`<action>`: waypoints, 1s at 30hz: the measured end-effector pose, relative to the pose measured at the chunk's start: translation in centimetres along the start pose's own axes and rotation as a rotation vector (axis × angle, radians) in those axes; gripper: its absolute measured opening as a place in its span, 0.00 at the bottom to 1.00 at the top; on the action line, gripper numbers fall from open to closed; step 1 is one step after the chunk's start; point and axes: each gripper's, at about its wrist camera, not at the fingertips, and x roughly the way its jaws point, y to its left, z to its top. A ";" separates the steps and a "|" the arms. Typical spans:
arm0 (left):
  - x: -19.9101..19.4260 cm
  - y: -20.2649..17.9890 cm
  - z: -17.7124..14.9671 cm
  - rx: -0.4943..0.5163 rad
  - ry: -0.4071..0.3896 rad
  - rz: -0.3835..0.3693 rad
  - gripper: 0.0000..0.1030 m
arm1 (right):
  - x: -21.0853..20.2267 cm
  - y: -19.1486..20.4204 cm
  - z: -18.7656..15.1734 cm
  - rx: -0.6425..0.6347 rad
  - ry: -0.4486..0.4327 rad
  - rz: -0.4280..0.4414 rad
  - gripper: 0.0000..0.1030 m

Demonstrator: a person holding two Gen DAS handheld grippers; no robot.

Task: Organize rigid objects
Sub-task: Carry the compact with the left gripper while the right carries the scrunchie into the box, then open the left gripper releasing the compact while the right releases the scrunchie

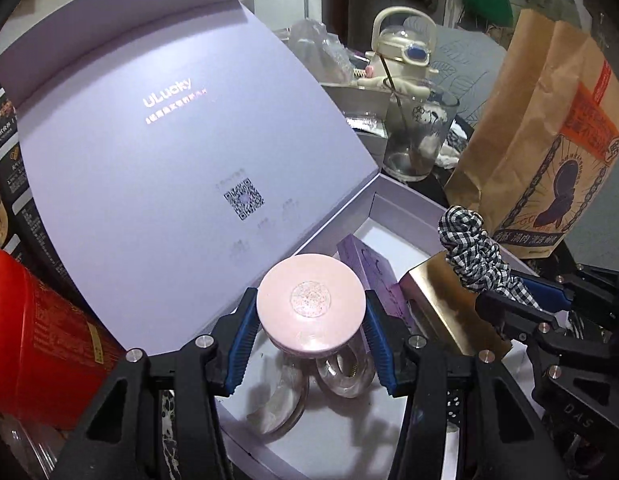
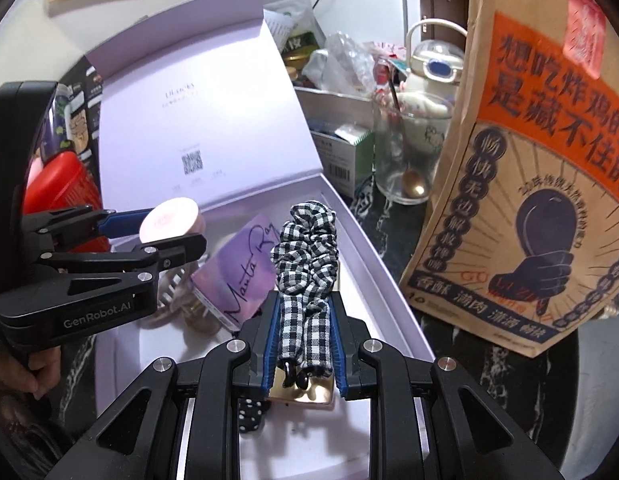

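A round pink compact [image 1: 311, 306] is clamped flat between the blue pads of my left gripper [image 1: 311, 330], above the open lilac box [image 1: 405, 204]. In the right wrist view the same pink compact [image 2: 171, 218] and left gripper [image 2: 165, 230] hang over the box's left part. My right gripper [image 2: 303, 340] is shut on a black-and-white checked scrunchie [image 2: 305, 256], also over the box [image 2: 389, 280]. From the left wrist that scrunchie [image 1: 469, 248] shows at the right. Inside the box lie a purple card box [image 2: 241, 276], a gold case [image 1: 441, 312] and clear hair rings [image 1: 345, 376].
The box lid [image 1: 169, 152] stands open at the back left. A red tin [image 1: 41, 344] sits left of the box. A brown paper bag [image 2: 521, 184] stands on the right, with a glass holding a spoon [image 2: 401, 152] and a cream kettle-shaped bottle [image 2: 433, 68] behind.
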 end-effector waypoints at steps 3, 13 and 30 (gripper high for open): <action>0.7 0.0 -0.1 0.009 0.024 0.007 0.49 | 0.6 0.0 -0.1 0.000 0.014 -0.006 0.21; 2.4 -0.2 -0.5 0.035 0.073 0.024 0.49 | 1.5 0.7 -0.5 -0.027 0.045 -0.038 0.22; 2.6 -0.4 0.0 0.022 0.112 0.038 0.49 | 1.1 0.1 -0.5 0.008 0.080 -0.019 0.38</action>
